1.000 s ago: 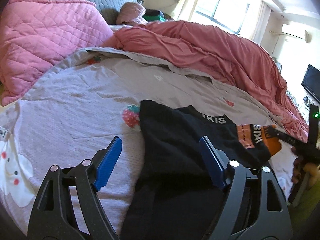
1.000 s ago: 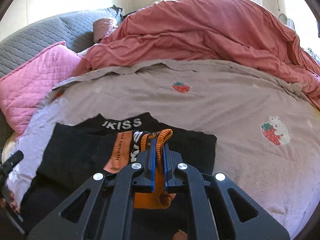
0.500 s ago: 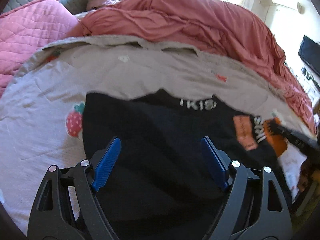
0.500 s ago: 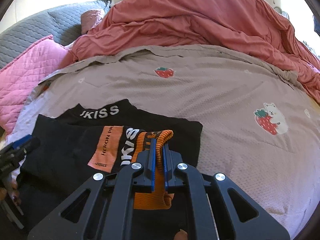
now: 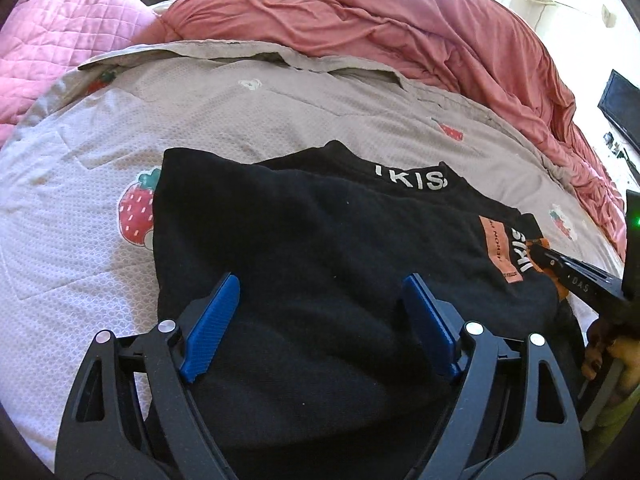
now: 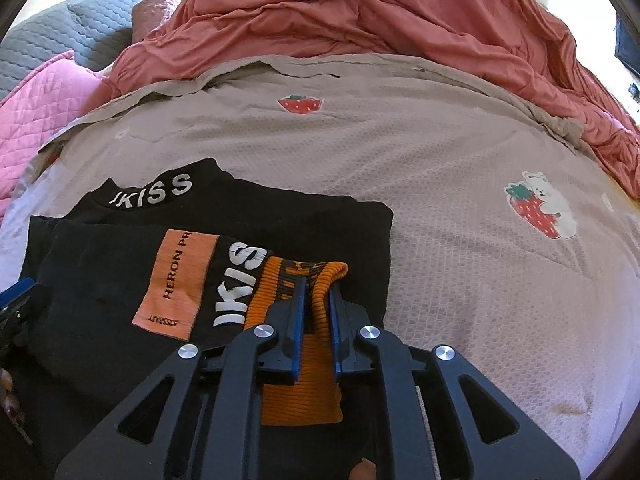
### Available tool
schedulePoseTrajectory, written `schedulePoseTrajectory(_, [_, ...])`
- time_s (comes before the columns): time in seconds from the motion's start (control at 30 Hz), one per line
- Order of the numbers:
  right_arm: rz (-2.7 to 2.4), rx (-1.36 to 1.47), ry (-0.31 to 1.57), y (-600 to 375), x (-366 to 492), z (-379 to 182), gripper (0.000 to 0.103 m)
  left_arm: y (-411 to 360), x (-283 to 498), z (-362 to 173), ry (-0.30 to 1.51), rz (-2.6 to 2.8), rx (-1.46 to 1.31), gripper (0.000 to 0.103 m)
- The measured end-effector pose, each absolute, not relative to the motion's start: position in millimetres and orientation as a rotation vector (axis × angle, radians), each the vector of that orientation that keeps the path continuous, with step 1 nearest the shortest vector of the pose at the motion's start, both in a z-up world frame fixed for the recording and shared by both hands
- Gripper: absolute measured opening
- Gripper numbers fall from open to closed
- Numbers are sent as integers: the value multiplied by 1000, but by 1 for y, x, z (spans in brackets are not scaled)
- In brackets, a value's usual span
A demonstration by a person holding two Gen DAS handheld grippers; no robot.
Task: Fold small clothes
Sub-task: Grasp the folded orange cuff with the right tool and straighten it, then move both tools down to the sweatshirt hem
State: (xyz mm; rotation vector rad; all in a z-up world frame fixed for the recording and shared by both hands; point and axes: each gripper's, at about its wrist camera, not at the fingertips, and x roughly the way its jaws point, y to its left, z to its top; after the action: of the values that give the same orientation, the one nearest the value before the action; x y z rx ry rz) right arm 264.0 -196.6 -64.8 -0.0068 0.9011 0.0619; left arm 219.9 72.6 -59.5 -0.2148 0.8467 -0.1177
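A black sweater with white "IKISS" lettering and an orange patch lies folded on the bed. Its sleeve is laid across the body, ending in an orange ribbed cuff. My right gripper rests low on the sweater's right side. Its jaws are opening, with the cuff still filling the narrow gap between the blue pads. My left gripper hovers open over the left half of the sweater, nothing between its fingers. In the left wrist view the right gripper shows at the right edge.
The sweater lies on a beige bed sheet printed with strawberries. A rumpled red duvet is heaped behind it, and a pink quilted pillow lies at the back left. A dark screen stands far right.
My left gripper has swung right and down, from the sweater's left edge to over its body. The right gripper has sunk with the cuff onto the sweater, and its pads have parted slightly.
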Motion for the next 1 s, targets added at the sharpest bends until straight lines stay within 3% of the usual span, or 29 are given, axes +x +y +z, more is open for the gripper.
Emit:
schedulePoseTrajectory(0.13, [62, 12, 900, -201, 262, -62, 12, 80, 212, -52, 816, -110, -241, 77])
schedulePoseTrajectory(0.27, [41, 47, 877, -213, 251, -53, 22, 92, 193, -32, 739, -91, -265, 80])
schedulePoseTrajectory(0.43, [74, 74, 850, -219, 225, -40, 23, 108, 183, -20, 706, -11, -279, 80])
schedulePoseTrajectory(0.6, [147, 31, 821, -200, 206, -31, 30, 125, 173, -10, 641, 80, -308, 77])
schedulePoseTrajectory(0.8, [239, 18, 806, -174, 199, -23, 38, 121, 176, -16, 686, 12, -336, 73])
schedulePoseTrajectory(1.0, [279, 2, 846, -161, 204, -30, 39, 80, 184, -29, 757, -94, -194, 73])
